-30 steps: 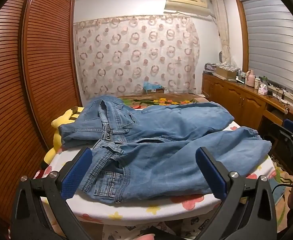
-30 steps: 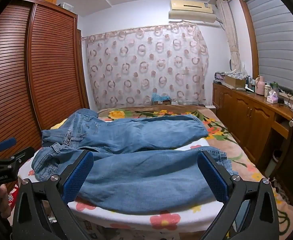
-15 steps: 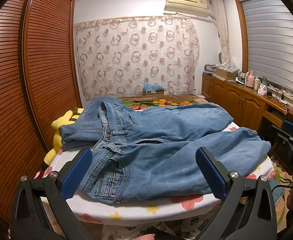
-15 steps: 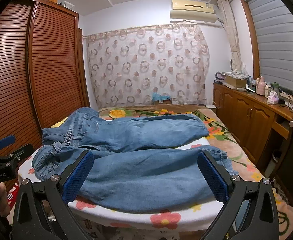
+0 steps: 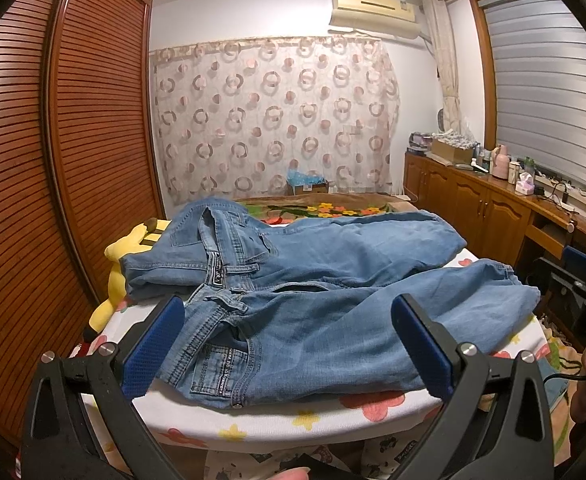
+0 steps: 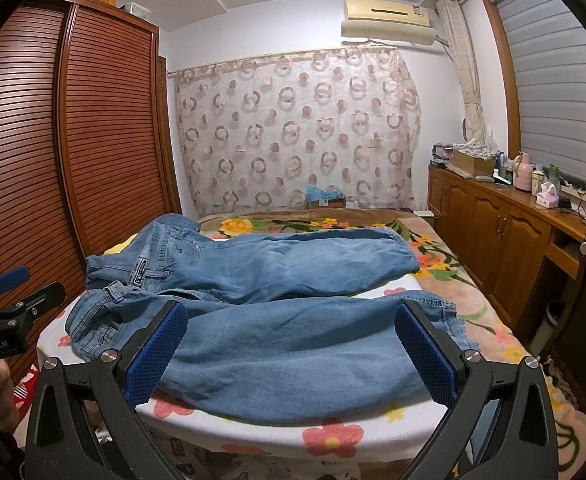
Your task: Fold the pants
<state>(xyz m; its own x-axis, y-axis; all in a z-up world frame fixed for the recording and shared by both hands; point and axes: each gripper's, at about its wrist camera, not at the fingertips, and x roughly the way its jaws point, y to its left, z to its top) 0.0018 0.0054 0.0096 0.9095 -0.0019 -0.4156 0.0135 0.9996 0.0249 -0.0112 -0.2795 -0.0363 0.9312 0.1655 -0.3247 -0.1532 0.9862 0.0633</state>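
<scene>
A pair of light blue jeans (image 5: 317,304) lies spread flat on a floral-covered table (image 5: 293,420), waistband to the left, both legs running right. It also shows in the right wrist view (image 6: 293,340). My left gripper (image 5: 289,344) is open and empty, just in front of the near pocket and waistband. My right gripper (image 6: 293,352) is open and empty, in front of the near leg. The right gripper also shows at the right edge of the left wrist view (image 5: 581,280), and the left gripper at the left edge of the right wrist view (image 6: 9,300).
A yellow plush toy (image 5: 129,252) lies under the waistband at the table's left. A slatted wooden wardrobe (image 5: 53,160) stands on the left. A wooden cabinet (image 6: 513,240) with bottles runs along the right. A floral bed (image 6: 333,224) lies behind.
Both grippers have stayed open and nearly still. The right wrist view has crept slightly forward and down. The jeans have not moved.
</scene>
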